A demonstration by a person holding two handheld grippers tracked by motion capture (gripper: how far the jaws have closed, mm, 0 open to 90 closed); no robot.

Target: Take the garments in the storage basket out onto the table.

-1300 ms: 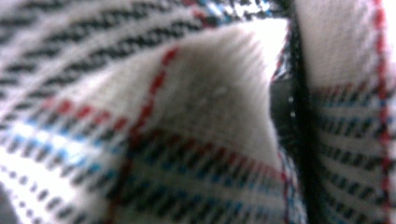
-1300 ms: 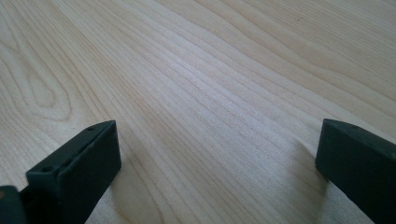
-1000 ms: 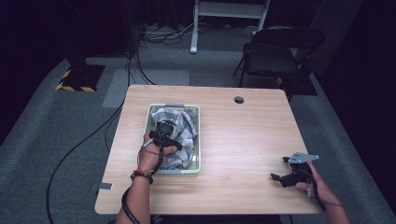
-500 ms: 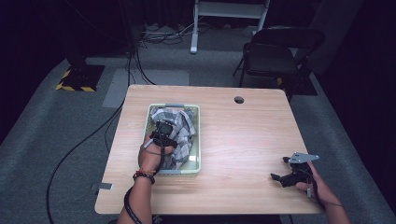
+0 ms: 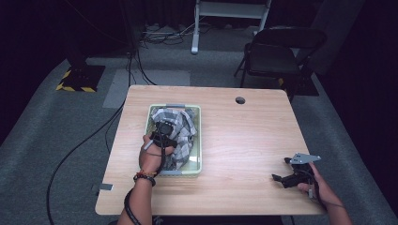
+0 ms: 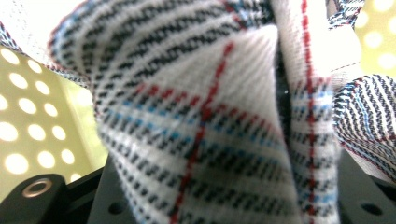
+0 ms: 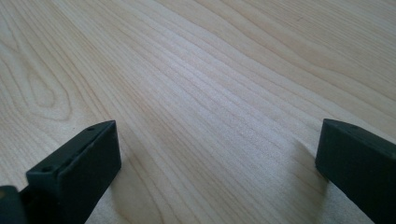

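Plaid cloth (image 5: 180, 136) sits bunched in the pale green basket (image 5: 199, 140), left-centre of the desk (image 5: 244, 140). Left gripper (image 5: 164, 133) is down in it; its jaws have just been closing and are now clamped on a fold of the fabric. Grab looks done, lift-out and whatever follows are left, cloth's not out of the basket yet. Right gripper (image 5: 286, 176) rests near the desk's near right edge, jaws apart w/ nothing between. Left gripper view gives the weave close up (image 6: 201, 130) plus perforated basket wall (image 6: 28, 126); high view gives overall layout. Right gripper view: bare wood grain (image 7: 210, 84).
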